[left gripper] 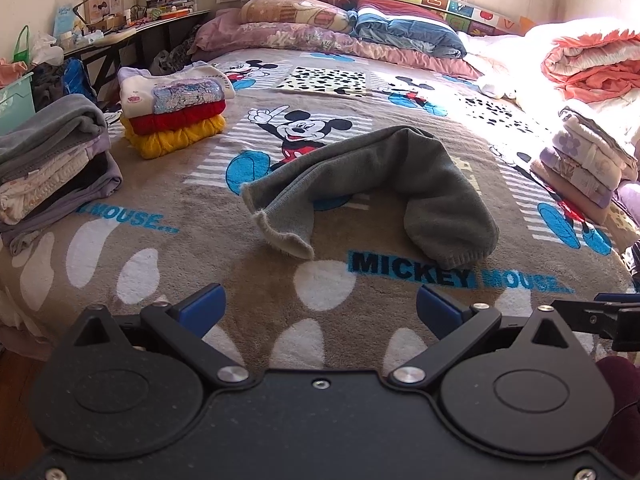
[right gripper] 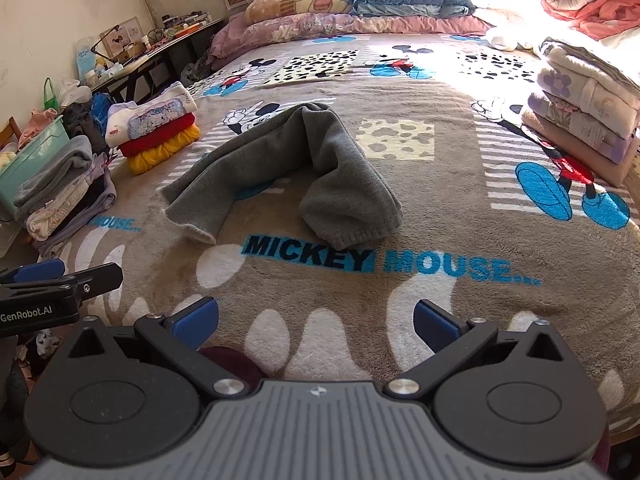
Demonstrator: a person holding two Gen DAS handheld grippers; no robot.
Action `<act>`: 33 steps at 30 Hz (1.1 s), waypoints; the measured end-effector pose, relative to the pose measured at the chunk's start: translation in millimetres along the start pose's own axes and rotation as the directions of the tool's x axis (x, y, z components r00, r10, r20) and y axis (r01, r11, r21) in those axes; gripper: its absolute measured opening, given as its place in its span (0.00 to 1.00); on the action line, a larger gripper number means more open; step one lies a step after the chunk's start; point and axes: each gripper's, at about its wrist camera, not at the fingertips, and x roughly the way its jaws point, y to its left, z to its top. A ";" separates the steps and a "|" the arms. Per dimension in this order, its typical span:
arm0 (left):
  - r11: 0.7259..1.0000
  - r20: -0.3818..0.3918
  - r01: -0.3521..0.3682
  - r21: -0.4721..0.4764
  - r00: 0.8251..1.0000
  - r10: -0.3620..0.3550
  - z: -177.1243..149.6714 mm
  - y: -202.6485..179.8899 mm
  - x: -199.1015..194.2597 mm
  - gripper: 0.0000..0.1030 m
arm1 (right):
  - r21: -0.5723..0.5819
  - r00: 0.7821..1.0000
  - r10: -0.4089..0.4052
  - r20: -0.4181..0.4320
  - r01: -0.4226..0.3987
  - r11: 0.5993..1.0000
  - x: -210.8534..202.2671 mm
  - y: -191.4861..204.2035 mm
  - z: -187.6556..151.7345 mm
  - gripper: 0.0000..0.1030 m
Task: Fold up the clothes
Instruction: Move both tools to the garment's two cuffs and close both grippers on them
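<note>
A grey knitted garment [left gripper: 384,184] lies bent in an arch on the Mickey Mouse blanket [left gripper: 280,288], one end open and frayed at the left, the other cuffed at the right. The right wrist view shows the same garment [right gripper: 320,176] in the middle of the bed. My left gripper [left gripper: 320,312] hovers over the near edge of the bed, short of the garment, open with nothing between its blue pads. My right gripper [right gripper: 316,320] is beside it, also open and holding nothing. Each gripper shows at the edge of the other's view.
Folded stacks stand around the bed: a grey and white pile [left gripper: 52,160] at left, a white, red and yellow pile [left gripper: 176,112] behind it, a purple-flowered pile [left gripper: 584,164] at right. Pillows [left gripper: 328,28] and an orange quilt [left gripper: 592,64] lie at the head. A cluttered desk [left gripper: 120,28] stands left.
</note>
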 end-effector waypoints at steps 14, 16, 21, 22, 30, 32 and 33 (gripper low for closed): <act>0.997 0.009 0.024 -0.074 1.000 -0.024 3.0 22.8 37.9 1.00 | 0.073 0.993 0.112 0.046 -0.115 0.991 23.1 -32.8 7.0 1.00; 0.997 0.041 0.020 -0.069 0.999 -0.017 2.6 24.1 43.5 1.00 | 0.064 0.991 0.119 0.059 -0.122 0.990 28.8 -36.6 8.3 1.00; 0.996 0.039 0.028 -0.080 0.999 -0.024 6.8 30.1 64.5 1.00 | 0.029 0.986 0.140 0.088 -0.144 0.989 44.5 -44.2 12.1 1.00; 0.997 0.021 0.025 -0.075 1.000 -0.023 8.3 31.1 69.7 1.00 | 0.030 0.987 0.136 0.090 -0.139 0.990 48.8 -45.8 13.8 1.00; 0.994 0.030 0.015 -0.106 0.999 -0.012 8.3 41.5 91.6 1.00 | 0.023 0.989 0.114 0.097 -0.117 0.993 80.9 -58.6 23.6 1.00; 0.993 0.027 0.007 -0.119 1.000 -0.004 7.9 44.4 98.7 0.99 | 0.039 0.987 0.110 0.113 -0.115 0.993 88.6 -64.4 24.6 1.00; 0.992 0.028 0.005 -0.127 1.000 -0.001 8.1 46.5 102.6 0.99 | 0.053 0.986 0.112 0.122 -0.120 0.991 93.7 -68.5 24.3 1.00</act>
